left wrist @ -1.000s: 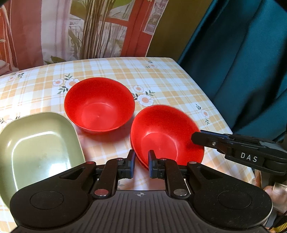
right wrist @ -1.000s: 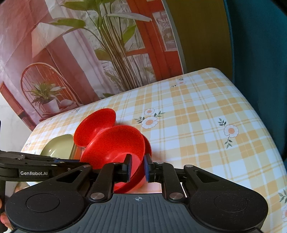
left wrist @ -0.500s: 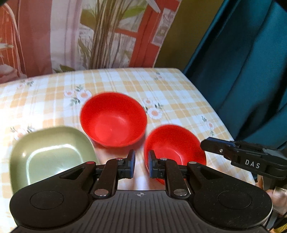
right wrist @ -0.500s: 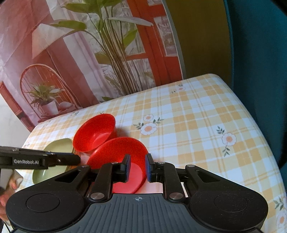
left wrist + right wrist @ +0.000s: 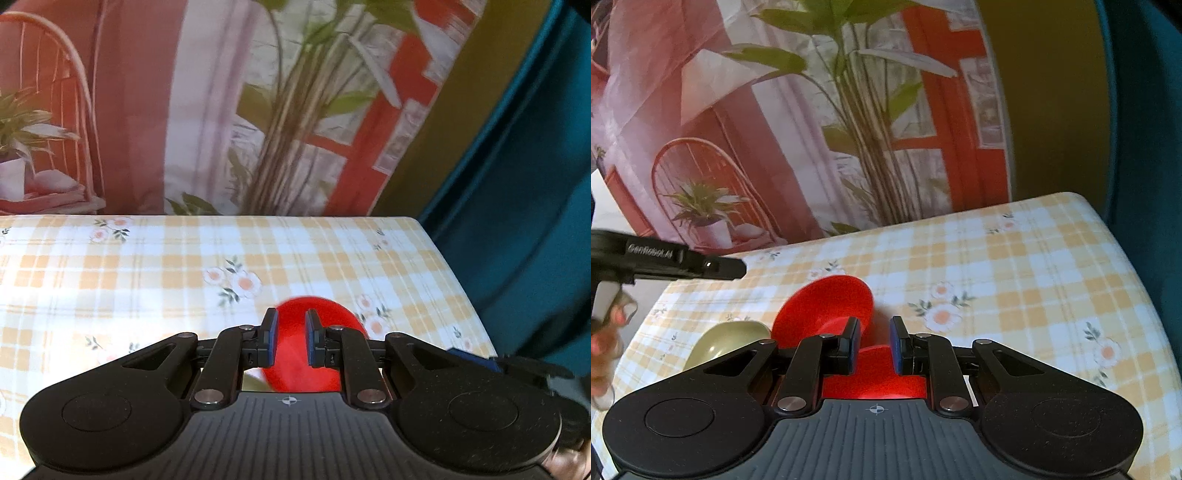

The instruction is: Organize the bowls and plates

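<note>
Two red bowls and a pale green plate lie on the checked tablecloth. In the right wrist view the far red bowl [image 5: 827, 306] sits just beyond my right gripper [image 5: 873, 343], the near red bowl [image 5: 875, 376] lies below its slightly parted, empty fingers, and the green plate [image 5: 727, 341] is at the left. My left gripper [image 5: 288, 341] is raised, its fingers slightly apart and empty, with one red bowl [image 5: 314, 332] blurred behind them. The left gripper's side [image 5: 683, 262] shows high at the left of the right wrist view.
The checked tablecloth [image 5: 147, 280] runs back to a printed backdrop of plants and a red door. A teal curtain [image 5: 524, 221] hangs past the table's right edge. The right gripper's body [image 5: 517, 365] shows at the lower right of the left wrist view.
Both grippers have risen and pulled back from the bowls. The right gripper let go of the near red bowl, which now lies flat. The left view has tilted up, so the plate has left it.
</note>
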